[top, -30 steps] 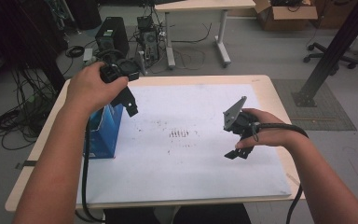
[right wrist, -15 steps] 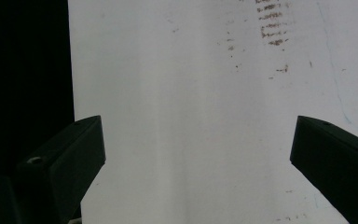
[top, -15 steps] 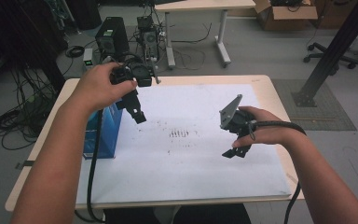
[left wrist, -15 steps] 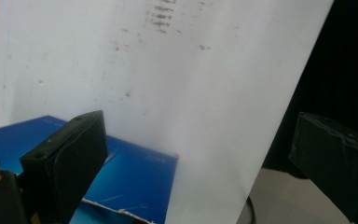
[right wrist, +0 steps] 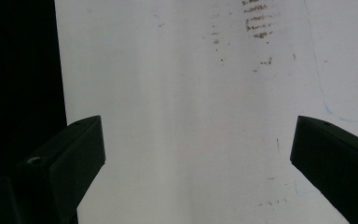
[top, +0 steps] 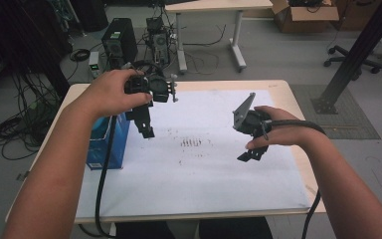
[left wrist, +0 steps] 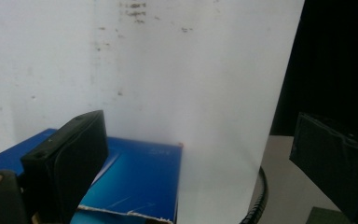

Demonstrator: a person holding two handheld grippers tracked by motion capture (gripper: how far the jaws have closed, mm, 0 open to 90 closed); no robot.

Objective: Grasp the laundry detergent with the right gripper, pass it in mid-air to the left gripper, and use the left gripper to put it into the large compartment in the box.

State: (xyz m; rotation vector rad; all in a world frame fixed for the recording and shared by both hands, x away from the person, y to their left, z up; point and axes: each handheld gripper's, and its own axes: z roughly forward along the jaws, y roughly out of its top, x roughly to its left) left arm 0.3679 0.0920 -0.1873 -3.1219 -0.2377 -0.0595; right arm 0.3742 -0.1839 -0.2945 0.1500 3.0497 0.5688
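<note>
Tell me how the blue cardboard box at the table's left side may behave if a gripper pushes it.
The blue cardboard box stands upright and looks narrow, so a high push would probably tip it. Its torn top edge suggests thin card, likely to dent when squeezed. The white paper sheet beneath it looks smooth, so a low push may slide it.

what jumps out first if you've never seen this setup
The blue box standing at the left edge of the white sheet draws the eye, as the one spot of colour. The left gripper hangs just beside it, jaws open, while the right gripper hovers open over the sheet's right half.
</note>
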